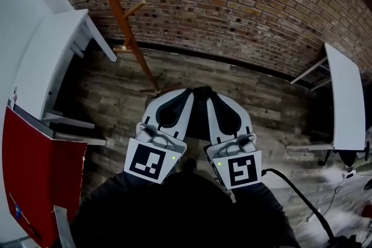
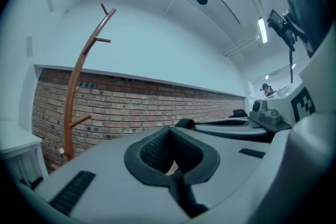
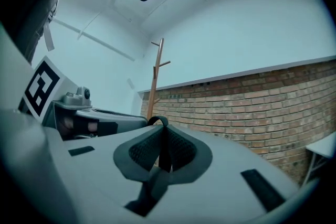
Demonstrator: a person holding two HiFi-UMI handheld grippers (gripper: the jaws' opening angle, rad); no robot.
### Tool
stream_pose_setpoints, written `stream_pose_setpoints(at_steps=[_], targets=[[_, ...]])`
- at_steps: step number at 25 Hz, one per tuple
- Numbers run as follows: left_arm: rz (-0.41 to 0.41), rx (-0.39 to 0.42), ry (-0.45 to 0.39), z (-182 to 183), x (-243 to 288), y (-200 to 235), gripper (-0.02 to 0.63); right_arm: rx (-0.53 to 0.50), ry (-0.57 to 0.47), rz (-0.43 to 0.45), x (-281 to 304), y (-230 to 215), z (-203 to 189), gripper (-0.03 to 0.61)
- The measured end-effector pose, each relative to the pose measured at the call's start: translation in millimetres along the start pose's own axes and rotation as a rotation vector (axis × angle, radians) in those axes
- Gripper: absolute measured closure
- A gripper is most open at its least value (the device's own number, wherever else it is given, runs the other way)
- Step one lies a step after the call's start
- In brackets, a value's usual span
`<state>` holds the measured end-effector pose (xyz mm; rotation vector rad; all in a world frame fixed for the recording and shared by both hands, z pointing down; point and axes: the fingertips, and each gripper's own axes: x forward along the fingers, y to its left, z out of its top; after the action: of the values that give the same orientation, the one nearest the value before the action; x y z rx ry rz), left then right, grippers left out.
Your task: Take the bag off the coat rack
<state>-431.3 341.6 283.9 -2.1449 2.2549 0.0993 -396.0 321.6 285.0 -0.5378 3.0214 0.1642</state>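
My L gripper: jaws pressed together, pads meeting along the seam, nothing btwn them. My R gripper: jaws clamped on a black bag strap. It's a thin dark band that runs upright btwn the pads & arches into a small loop just over the jaw tips. The rest of the bag is hidden under the gripper bodies, so I can't tell its shape. Both grippers point level, side by side, tips near each other.

The coat rack, a wooden pole w/ short pegs, stands ahead of the jaws & off to the left, apart from both tips & from the strap. Seen along the L jaws it's far to the left. Seen along the R jaws it rises just left of the tips, well beyond them. Its foot sits on the wood floor close to the brick wall, which runs across beyond both jaw tips.

A white table is far left of the L jaws, w/ a red panel nearer me on that side. A 2nd white table is far right of the R jaws. A black cable trails from the back end of the R gripper, behind the jaws & to the right.
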Motion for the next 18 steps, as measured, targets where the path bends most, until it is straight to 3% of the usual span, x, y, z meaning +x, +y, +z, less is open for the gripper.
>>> stream_pose_setpoints(at_steps=[12,18], targets=[[-0.289,-0.013,-0.019,-4.7,68.6,-134.0,0.606,-0.051,0.017,-0.313,-99.2,-110.1,5.9,0.557],[-0.398,-0.042,-0.003,-11.8,86.1,-172.6,0.534,-0.064,0.029,-0.412,-130.9,-143.8,6.0,0.557]])
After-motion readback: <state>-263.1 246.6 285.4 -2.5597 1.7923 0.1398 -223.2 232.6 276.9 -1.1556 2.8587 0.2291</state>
